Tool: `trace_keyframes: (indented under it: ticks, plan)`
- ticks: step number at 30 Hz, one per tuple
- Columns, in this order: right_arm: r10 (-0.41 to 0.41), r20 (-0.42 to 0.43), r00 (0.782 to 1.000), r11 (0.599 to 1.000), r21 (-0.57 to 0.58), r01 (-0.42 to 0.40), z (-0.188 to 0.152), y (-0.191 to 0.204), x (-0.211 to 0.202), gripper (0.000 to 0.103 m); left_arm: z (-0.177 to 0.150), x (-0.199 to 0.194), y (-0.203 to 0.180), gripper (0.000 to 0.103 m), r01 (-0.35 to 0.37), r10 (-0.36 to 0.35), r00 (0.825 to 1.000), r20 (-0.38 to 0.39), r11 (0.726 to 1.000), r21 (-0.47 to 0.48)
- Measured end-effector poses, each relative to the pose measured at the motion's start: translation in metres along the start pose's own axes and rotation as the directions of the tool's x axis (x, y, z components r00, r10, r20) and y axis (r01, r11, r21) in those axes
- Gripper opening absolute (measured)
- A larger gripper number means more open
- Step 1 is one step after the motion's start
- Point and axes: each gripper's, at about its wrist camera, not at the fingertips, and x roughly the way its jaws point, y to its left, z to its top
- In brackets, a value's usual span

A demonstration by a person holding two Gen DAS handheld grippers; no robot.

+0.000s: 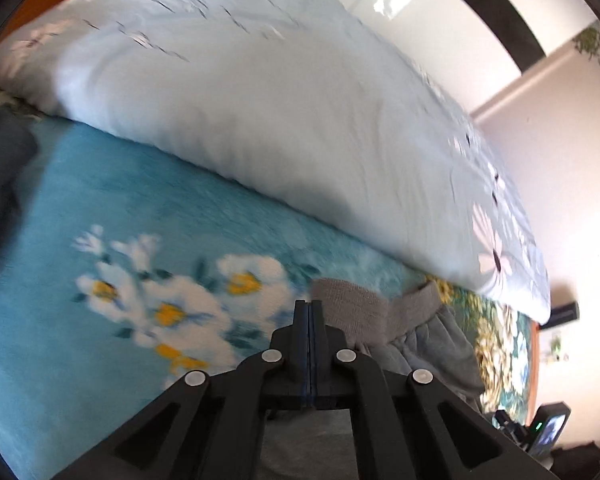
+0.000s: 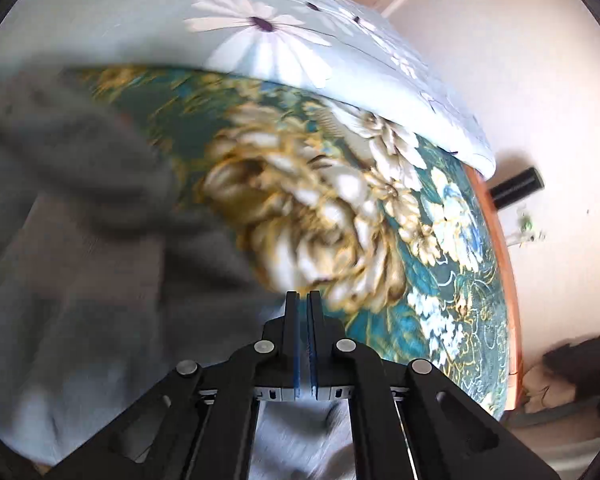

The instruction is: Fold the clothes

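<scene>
Gripping grey garment [image 2: 80, 240], left gripper [image 1: 309, 308] and right gripper [image 2: 303, 300] are both clamping fabric over floral bedspread [image 2: 340, 208].

right gripper [image 2: 303, 300] pinches blurred grey garment [image 2: 80, 208] over floral bedspread [image 2: 420, 240].

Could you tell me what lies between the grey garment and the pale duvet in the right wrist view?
A strip of teal bedspread with gold flowers separates the grey garment from the pale duvet; nothing else lies on it there.
</scene>
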Motion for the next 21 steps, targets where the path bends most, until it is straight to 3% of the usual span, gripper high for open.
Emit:
trace_keyframes:
  ticks: [4, 6, 9, 12, 13, 14, 15, 18, 20, 21]
  plan:
    - [0.072, -0.001, 0.997, 0.993, 0.094, -0.071, 0.020, -0.026, -0.003, 0.003, 0.009, -0.005, 0.028, 0.000, 0.005, -0.005, 1.000, -0.011, 0.999, -0.042]
    - [0.177, -0.013, 0.984, 0.969, 0.176, -0.172, 0.026, -0.036, 0.005, 0.003, 0.013, 0.004, 0.029, 0.000, 0.014, -0.015, 0.999, -0.051, 0.999, -0.031]
    - [0.289, -0.019, 0.957, 0.919, 0.285, -0.272, 0.017, -0.049, 0.009, 0.003, 0.023, 0.030, 0.002, 0.001, 0.062, -0.055, 0.991, -0.123, 0.997, 0.048]
    - [0.348, -0.016, 0.937, 0.886, 0.331, -0.324, -0.002, -0.050, 0.002, 0.003, 0.032, 0.061, -0.046, 0.005, 0.106, -0.073, 0.979, -0.192, 0.981, 0.165]
    - [0.365, -0.011, 0.931, 0.878, 0.336, -0.341, -0.005, -0.050, 0.001, 0.003, 0.035, 0.079, -0.069, 0.017, 0.126, -0.075, 0.972, -0.222, 0.966, 0.227]
    - [0.381, -0.006, 0.925, 0.869, 0.343, -0.356, -0.008, -0.048, 0.000, 0.003, 0.036, 0.093, -0.085, 0.042, 0.132, -0.066, 0.968, -0.242, 0.955, 0.266]
    - [0.401, -0.002, 0.916, 0.857, 0.354, -0.375, -0.013, -0.050, -0.002, 0.003, 0.036, 0.106, -0.101, 0.053, 0.139, -0.058, 0.963, -0.262, 0.943, 0.303]
    - [0.456, 0.016, 0.890, 0.808, 0.413, -0.421, -0.029, -0.057, -0.001, 0.008, 0.035, 0.149, -0.144, 0.060, 0.193, -0.072, 0.945, -0.319, 0.910, 0.367]
    - [0.479, 0.021, 0.878, 0.776, 0.456, -0.435, -0.042, -0.066, -0.001, 0.025, 0.032, 0.183, -0.164, 0.062, 0.208, -0.053, 0.921, -0.386, 0.905, 0.372]
    - [0.491, 0.024, 0.871, 0.758, 0.481, -0.441, -0.052, -0.072, 0.000, 0.030, 0.030, 0.194, -0.169, 0.062, 0.192, -0.028, 0.918, -0.395, 0.903, 0.383]
